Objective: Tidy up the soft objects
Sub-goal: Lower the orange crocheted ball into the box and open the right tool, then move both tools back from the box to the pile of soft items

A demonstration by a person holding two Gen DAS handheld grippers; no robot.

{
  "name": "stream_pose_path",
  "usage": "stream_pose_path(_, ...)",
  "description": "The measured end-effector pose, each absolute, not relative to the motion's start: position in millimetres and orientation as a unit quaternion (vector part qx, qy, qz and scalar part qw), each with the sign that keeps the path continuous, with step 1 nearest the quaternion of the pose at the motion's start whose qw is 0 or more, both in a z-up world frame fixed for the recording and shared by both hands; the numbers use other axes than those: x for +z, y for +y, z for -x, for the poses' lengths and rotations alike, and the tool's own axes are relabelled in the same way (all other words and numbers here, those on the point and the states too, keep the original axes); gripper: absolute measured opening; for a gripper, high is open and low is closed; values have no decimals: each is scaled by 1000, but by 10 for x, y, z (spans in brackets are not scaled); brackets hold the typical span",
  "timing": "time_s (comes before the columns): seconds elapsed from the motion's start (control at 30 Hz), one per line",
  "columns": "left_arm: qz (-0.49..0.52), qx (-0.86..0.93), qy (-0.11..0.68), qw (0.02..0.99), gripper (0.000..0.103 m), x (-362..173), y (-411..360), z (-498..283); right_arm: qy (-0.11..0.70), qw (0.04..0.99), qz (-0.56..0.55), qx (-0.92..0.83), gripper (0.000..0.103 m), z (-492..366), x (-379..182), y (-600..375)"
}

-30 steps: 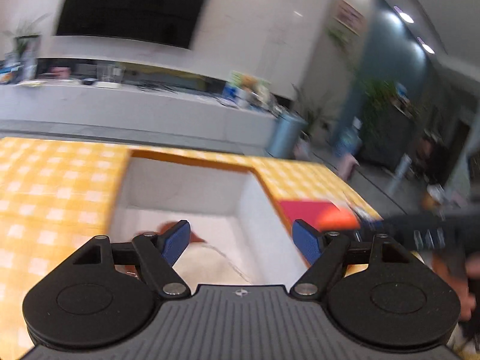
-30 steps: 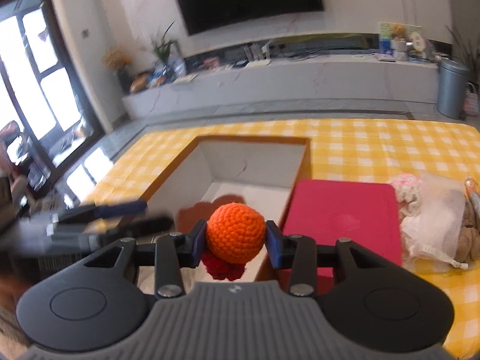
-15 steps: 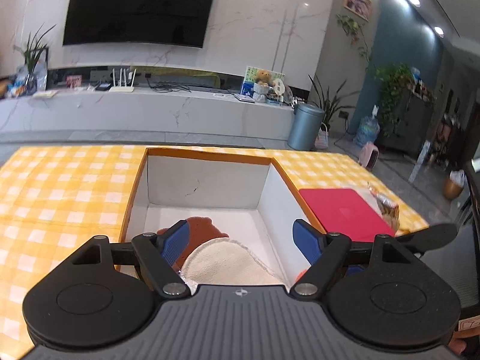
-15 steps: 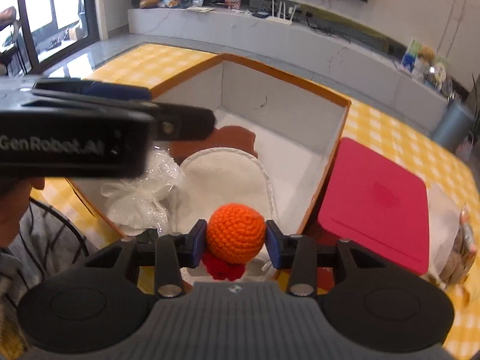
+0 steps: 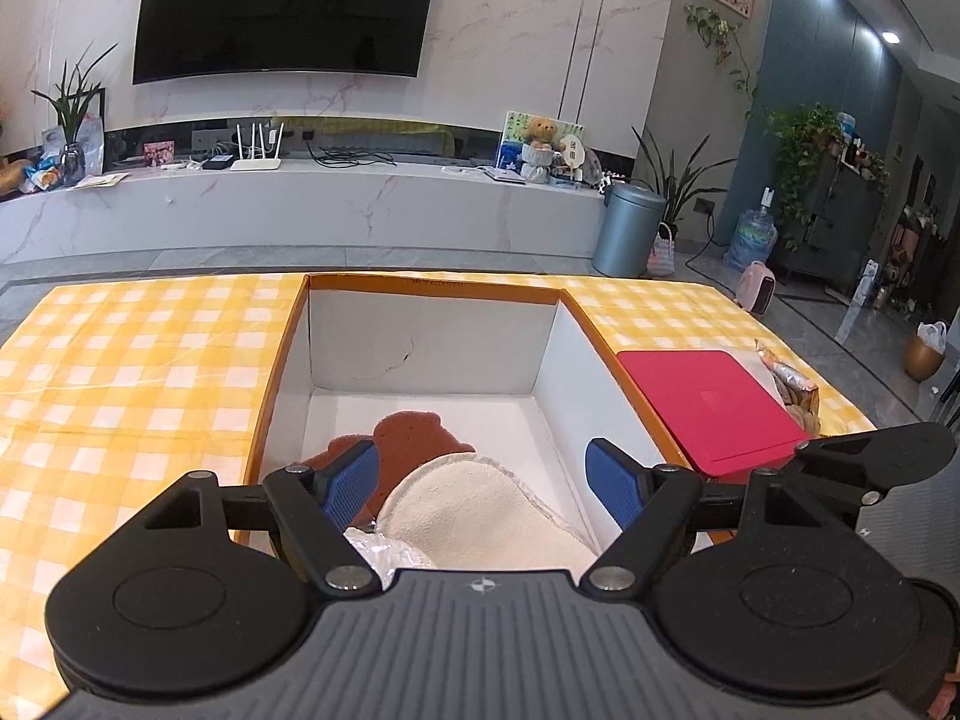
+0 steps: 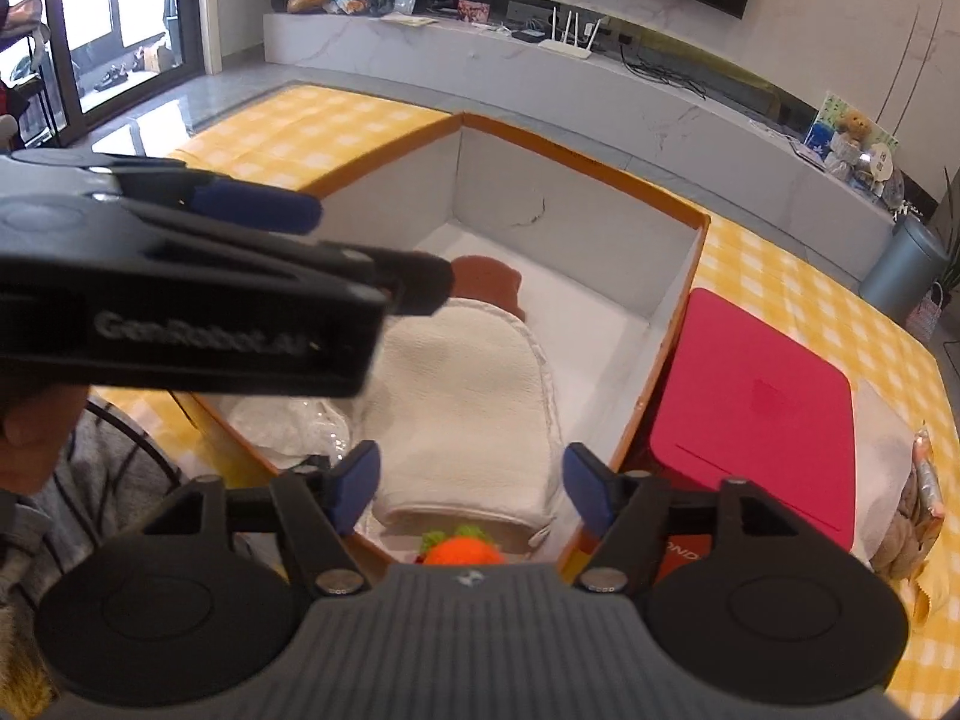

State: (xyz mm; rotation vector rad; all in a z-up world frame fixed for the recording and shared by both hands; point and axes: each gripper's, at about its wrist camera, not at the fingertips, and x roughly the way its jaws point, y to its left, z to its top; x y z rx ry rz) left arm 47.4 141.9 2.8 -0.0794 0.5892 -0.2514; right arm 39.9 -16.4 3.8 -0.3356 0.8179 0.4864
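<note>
An open white box with an orange rim (image 5: 432, 287) (image 6: 696, 222) sits on the yellow checked tablecloth. Inside lie a cream towel (image 5: 480, 516) (image 6: 468, 396), a brown plush piece (image 5: 414, 432) (image 6: 489, 279) and a crinkled plastic bag (image 5: 384, 552) (image 6: 288, 426). An orange crocheted ball (image 6: 459, 552) lies at the box's near end, just under my right gripper (image 6: 471, 483), which is open and empty above it. My left gripper (image 5: 483, 480) is open and empty above the box's near end; it also shows in the right wrist view (image 6: 258, 210).
A red flat lid (image 5: 708, 405) (image 6: 756, 408) lies right of the box. Beyond it are more soft items and a snack wrapper (image 5: 786, 378) (image 6: 924, 480). A person's grey sleeve (image 6: 102, 480) is at lower left.
My right gripper opened and let go of the orange ball, which now lies in the box below it. My left gripper stayed open and steadied over the box.
</note>
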Motion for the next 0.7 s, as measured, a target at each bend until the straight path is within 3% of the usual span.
stream_pose_path(0.17, 49, -126, 288, 948, 92, 69, 1417, -461, 379, 883, 145, 236, 76, -365, 122, -195)
stream_pose_path(0.47, 44, -124, 304, 943, 91, 141, 1319, -469, 351, 898, 126, 235, 78, -287, 270, -291)
stream_pose_path(0.53, 59, -124, 320, 937, 87, 146, 1316, -475, 343, 901, 129, 231, 78, -267, 318, -325)
stream_pose_path(0.7, 69, -125, 291, 946, 88, 324, 1209, -350, 324, 913, 116, 220, 78, -212, 461, -513)
